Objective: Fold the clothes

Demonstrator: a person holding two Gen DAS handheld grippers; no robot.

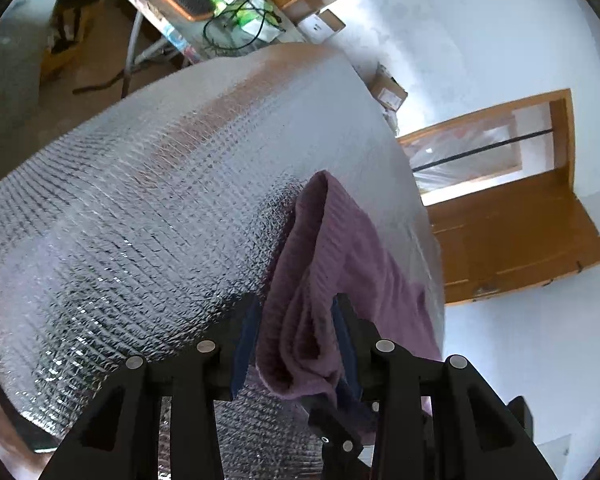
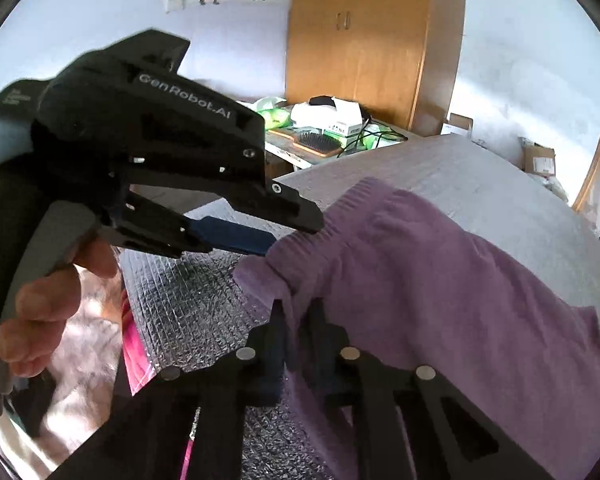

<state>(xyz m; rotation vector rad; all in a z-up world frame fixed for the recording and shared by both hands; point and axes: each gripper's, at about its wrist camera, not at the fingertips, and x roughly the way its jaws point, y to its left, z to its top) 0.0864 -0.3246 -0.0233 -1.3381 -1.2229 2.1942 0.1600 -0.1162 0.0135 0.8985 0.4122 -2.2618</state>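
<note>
A purple knit garment lies on a silver quilted mat, with one bunched edge raised off it. That bunched edge sits between the fingers of my left gripper. Its jaws stand apart and the folds look loose, not squeezed. In the right wrist view the left gripper comes in from the left, held by a person's hand, its tips at the hem of the garment. My right gripper is shut on a fold of the same edge, just below the left gripper.
The silver mat covers a table whose far edge drops off. Beyond it stands a side table with a hairbrush, boxes and cables. A wooden wardrobe and a wooden door stand behind. Pink cloth shows at the mat's near left edge.
</note>
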